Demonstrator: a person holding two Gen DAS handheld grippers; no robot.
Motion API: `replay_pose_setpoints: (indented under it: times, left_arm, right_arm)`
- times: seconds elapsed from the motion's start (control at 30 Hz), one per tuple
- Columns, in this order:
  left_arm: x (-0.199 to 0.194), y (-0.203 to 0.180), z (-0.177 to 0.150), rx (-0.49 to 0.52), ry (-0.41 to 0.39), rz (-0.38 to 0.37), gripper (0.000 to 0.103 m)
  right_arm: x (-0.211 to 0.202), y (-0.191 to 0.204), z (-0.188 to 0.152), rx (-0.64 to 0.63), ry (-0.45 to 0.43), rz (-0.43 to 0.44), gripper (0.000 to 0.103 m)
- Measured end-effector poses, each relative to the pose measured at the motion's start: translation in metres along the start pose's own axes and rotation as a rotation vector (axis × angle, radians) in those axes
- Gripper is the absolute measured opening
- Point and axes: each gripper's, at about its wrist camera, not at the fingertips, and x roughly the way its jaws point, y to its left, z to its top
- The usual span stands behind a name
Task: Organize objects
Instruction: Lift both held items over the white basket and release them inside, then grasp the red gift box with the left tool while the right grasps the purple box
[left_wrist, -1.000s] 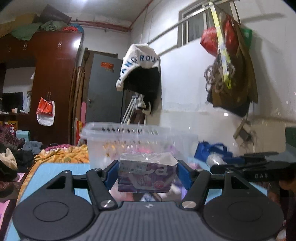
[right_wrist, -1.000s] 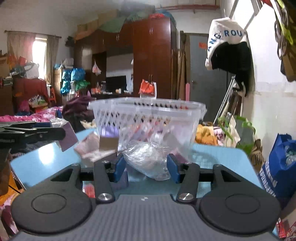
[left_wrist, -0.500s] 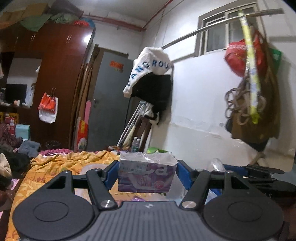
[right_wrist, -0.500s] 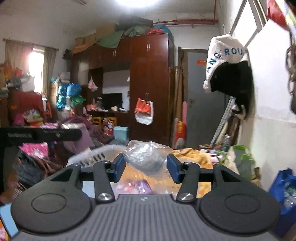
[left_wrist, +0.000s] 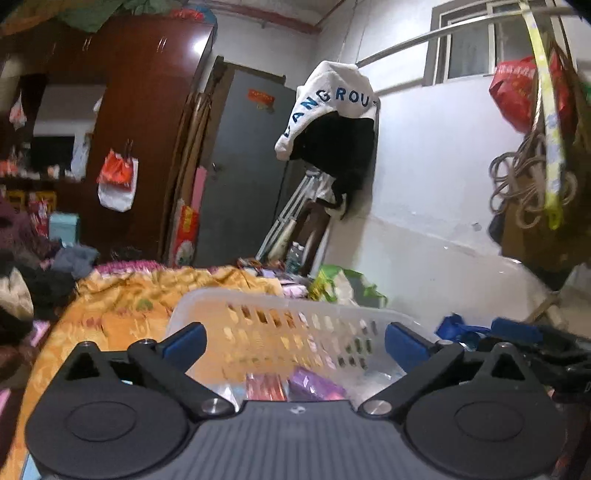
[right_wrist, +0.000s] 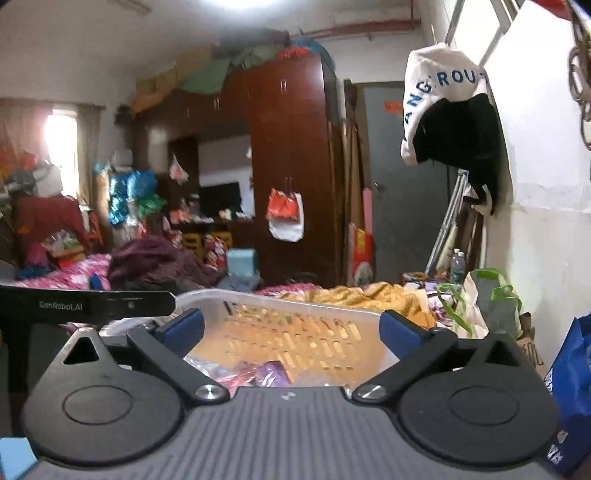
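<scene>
A white slotted plastic basket (left_wrist: 295, 310) lies just below and ahead of both grippers; it also shows in the right wrist view (right_wrist: 295, 306). My left gripper (left_wrist: 293, 341) is open and empty above it. A purple tissue packet (left_wrist: 314, 386) and a pink packet (left_wrist: 264, 386) lie inside. My right gripper (right_wrist: 291, 332) is open and empty over the basket too. A clear plastic bag (right_wrist: 203, 365) and purple packet (right_wrist: 273, 371) lie inside below it. The left gripper's body (right_wrist: 85, 304) shows at the left of the right wrist view.
An orange blanket (left_wrist: 129, 299) covers the bed behind the basket. A dark wardrobe (right_wrist: 291, 166) and grey door (left_wrist: 240, 166) stand beyond. A blue bag (right_wrist: 572, 387) sits at the right by the white wall. A green bag (right_wrist: 491, 299) lies near it.
Both grippers opened over the basket. The left let go of the purple tissue packet and the right let go of the clear plastic bag; both now lie in the basket.
</scene>
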Motion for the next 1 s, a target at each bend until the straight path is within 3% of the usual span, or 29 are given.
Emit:
replay_pose_setpoints:
  times: [0.1, 0.23, 0.37, 0.53, 0.63, 0.73, 0.77, 0.8, 0.93, 1.0]
  left_arm:
    - [-0.038, -0.002, -0.029, 0.008, 0.009, -0.021, 0.103]
    - [-0.087, -0.023, -0.097, 0.082, 0.015, 0.009, 0.103]
    - [-0.115, -0.052, -0.130, 0.153, 0.036, -0.107, 0.102]
    - [-0.118, -0.095, -0.157, 0.269, 0.092, -0.184, 0.102]
    - [-0.107, -0.105, -0.167, 0.295, 0.128, -0.169, 0.093]
    - [-0.101, -0.100, -0.170, 0.277, 0.173, -0.176, 0.070]
    - [-0.101, -0.097, -0.169, 0.283, 0.172, -0.160, 0.058]
    - [-0.100, -0.095, -0.167, 0.285, 0.170, -0.149, 0.053]
    - [-0.107, -0.083, -0.165, 0.285, 0.152, -0.156, 0.047]
    - [-0.109, -0.078, -0.165, 0.294, 0.143, -0.154, 0.047]
  right_arm:
    - [-0.018, -0.004, -0.008, 0.008, 0.035, -0.008, 0.103]
    - [-0.036, -0.007, -0.044, -0.043, 0.094, -0.046, 0.103]
    - [-0.045, -0.017, -0.070, 0.035, 0.157, -0.039, 0.103]
    - [-0.045, -0.016, -0.079, 0.005, 0.161, -0.076, 0.103]
    - [-0.041, -0.012, -0.079, -0.022, 0.165, -0.096, 0.103]
    - [-0.032, -0.011, -0.082, -0.047, 0.202, -0.076, 0.100]
    - [-0.027, -0.011, -0.084, -0.057, 0.221, -0.072, 0.099]
    - [-0.022, -0.010, -0.085, -0.068, 0.240, -0.071, 0.097]
    - [-0.004, -0.012, -0.084, -0.081, 0.309, -0.082, 0.084]
    - [-0.002, -0.011, -0.083, -0.108, 0.298, -0.091, 0.084]
